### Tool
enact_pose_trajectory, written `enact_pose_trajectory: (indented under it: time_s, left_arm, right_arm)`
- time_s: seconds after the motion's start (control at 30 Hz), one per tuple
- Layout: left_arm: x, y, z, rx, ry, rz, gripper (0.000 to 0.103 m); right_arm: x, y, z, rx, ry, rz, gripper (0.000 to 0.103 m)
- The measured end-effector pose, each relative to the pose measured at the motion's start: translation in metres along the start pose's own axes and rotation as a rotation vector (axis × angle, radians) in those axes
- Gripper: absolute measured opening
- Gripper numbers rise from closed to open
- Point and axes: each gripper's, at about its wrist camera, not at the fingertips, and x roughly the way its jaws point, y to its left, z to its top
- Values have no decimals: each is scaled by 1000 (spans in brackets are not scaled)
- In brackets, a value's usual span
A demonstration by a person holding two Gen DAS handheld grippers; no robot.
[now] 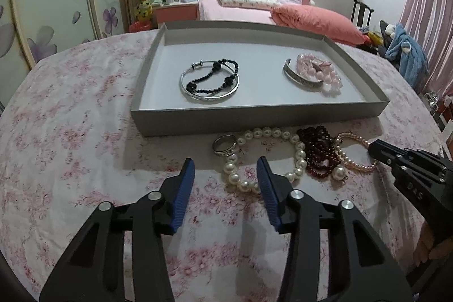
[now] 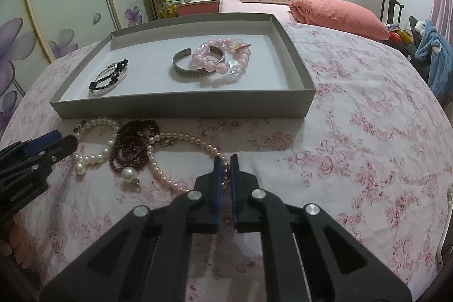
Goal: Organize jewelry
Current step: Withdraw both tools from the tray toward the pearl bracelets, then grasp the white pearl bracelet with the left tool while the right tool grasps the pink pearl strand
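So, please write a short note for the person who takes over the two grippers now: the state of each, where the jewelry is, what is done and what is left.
Left gripper: open, empty, hovering beside the big white pearl strand and the silver ring.
Right gripper: fingers closed on the thin pink pearl necklace, which lies on the floral cloth.
Done: in the grey tray lie the silver bangle with black beads, the silver cuff and the pink bead bracelets.
Left: white pearls, ring, dark red beads and pink necklace, all in front of the tray.
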Motion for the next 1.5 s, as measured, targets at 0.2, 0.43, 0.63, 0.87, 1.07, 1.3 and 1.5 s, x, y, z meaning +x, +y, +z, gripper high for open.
enact_pose_trajectory:
  time_s: [0.2, 0.43, 0.63, 0.87, 1.07, 1.3, 1.5]
  left_arm:
    - [4, -1, -1, 35, 23, 50, 26]
    - [-7, 22, -13, 64, 20, 82, 25]
    - [-15, 38, -17, 57, 23, 77, 26]
    - [-16, 34, -17, 52, 24, 55, 31]
    - [-14, 29, -18, 68, 21, 65, 31]
    - [-16, 24, -19, 94, 21, 75, 20]
    - [-15, 22, -17, 103, 21, 76, 11]
  right_arm:
    - [0, 0, 0, 1, 0, 2, 7]
    - [0, -5, -1, 24, -2, -6, 7]
    - [0, -8, -2, 28, -2, -12, 7]
    - [0, -10, -4, 32, -2, -5, 7]
    - [0, -11, -4, 33, -1, -5, 7]
    - [0, -9, -5, 12, 0, -21, 7]
    - [-2, -11, -6, 26, -4, -9, 6]
